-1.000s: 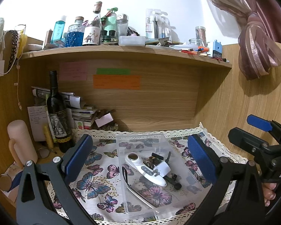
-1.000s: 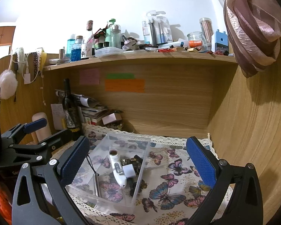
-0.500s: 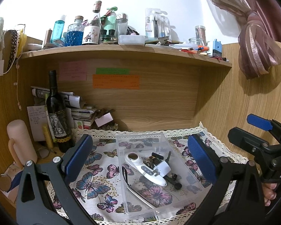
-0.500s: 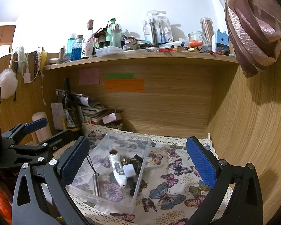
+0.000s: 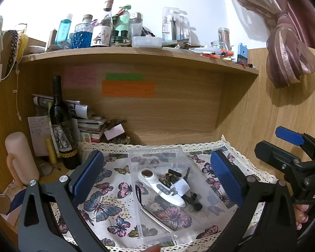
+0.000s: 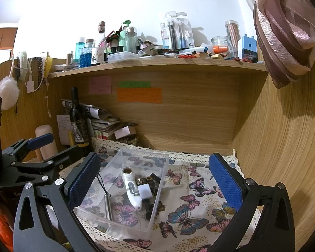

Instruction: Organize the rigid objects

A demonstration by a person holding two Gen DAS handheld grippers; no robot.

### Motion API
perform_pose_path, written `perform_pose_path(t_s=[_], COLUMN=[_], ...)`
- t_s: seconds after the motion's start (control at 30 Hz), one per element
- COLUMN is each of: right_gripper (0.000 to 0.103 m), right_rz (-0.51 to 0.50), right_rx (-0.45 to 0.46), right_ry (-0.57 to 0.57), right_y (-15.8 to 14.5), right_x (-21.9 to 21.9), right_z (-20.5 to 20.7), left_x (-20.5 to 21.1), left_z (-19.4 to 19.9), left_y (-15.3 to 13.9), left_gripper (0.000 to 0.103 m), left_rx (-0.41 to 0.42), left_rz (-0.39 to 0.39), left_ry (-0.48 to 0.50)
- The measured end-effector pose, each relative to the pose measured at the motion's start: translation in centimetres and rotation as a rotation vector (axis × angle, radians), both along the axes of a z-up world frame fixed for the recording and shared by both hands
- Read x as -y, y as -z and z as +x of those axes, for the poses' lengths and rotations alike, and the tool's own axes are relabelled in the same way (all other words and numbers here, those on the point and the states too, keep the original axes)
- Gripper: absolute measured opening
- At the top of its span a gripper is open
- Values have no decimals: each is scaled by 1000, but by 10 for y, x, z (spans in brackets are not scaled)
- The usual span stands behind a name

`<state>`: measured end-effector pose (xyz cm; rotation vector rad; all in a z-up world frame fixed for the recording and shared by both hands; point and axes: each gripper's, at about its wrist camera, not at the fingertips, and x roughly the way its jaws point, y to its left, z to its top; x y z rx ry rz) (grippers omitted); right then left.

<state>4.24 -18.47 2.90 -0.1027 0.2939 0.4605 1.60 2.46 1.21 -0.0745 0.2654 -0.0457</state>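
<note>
A clear plastic box (image 5: 136, 159) (image 6: 157, 214) sits on a butterfly-print cloth (image 5: 103, 205) (image 6: 191, 214). In it lie a white handheld device (image 5: 160, 188) (image 6: 131, 191), a white plug adapter (image 5: 181, 188) (image 6: 145, 191), a metal pen with a black strap (image 5: 155, 216) (image 6: 108, 206) and small black parts (image 5: 192, 200). My left gripper (image 5: 157, 176) is open and empty, held above the box. My right gripper (image 6: 155, 183) is open and empty, over the box's right side; it also shows in the left wrist view (image 5: 292, 145).
A dark wine bottle (image 5: 62, 126) (image 6: 79, 124) stands at the back left beside stacked papers (image 5: 90, 124). A pink cylinder (image 5: 21, 157) stands at far left. The upper shelf (image 5: 136, 52) (image 6: 157, 63) is crowded with bottles. Wooden walls close the back and right.
</note>
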Motion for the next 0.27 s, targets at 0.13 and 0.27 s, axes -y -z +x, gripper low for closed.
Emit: perform_pose_path(t_s=[0.13, 0.27], right_gripper=[103, 103], right_rz=[0, 2], right_rx=[-5, -14], right_ry=[-1, -3], right_y=[1, 2], right_x=[1, 2], right_z=[2, 6], left_x=[1, 1], left_z=[1, 1], left_y=[1, 2], left_gripper=[103, 103], left_rx=[-6, -5], left_rz=[-4, -3], left_ry=[3, -2])
